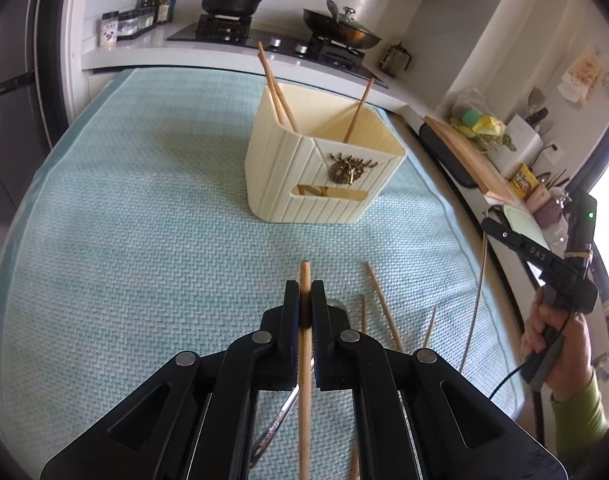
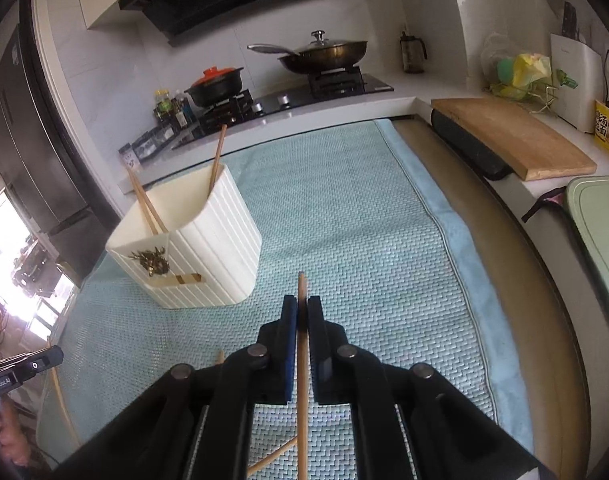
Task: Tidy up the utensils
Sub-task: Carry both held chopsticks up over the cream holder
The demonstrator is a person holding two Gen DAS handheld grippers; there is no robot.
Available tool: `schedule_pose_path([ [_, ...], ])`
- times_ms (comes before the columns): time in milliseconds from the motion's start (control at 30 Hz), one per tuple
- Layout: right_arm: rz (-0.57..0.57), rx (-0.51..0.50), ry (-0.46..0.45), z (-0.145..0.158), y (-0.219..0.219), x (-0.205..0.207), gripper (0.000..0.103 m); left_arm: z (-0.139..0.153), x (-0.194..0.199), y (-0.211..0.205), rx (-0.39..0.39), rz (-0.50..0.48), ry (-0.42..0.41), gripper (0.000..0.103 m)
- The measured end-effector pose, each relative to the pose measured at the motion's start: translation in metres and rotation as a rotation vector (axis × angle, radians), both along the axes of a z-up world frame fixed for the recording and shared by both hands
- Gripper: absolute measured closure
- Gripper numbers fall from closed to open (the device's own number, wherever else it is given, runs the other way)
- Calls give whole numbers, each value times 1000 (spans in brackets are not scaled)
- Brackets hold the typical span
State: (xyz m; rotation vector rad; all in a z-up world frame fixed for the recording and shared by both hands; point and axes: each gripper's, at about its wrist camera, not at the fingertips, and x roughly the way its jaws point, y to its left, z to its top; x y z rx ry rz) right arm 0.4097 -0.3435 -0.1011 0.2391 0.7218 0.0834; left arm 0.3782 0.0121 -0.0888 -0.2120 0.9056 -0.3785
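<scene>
We are clamping one chopstick [image 1: 304,280] in the left hand-held gripper [image 1: 305,294] and another chopstick [image 2: 302,288] in the right hand-held gripper [image 2: 302,308]. Each stick's long axis is running forward along the fingers, tip pointing ahead. The cream holder [image 1: 304,168] is standing ahead on the desk mat [image 1: 144,220]; we should be tilting each tip down over its open top before releasing.

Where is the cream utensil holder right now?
The utensil holder stands upright on the blue mat, ahead of the left tongs in the left view, and left of the right tongs in the right view.
</scene>
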Motion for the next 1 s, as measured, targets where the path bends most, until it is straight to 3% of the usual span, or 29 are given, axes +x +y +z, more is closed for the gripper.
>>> schedule_pose_path([
  [567,58,47,-206,70,3,-77,98,55,-29,-3,-22,-4,-118,100],
  [1000,92,21,-305,108,17,-95,98,85,-29,0,-40,9,-169,100],
])
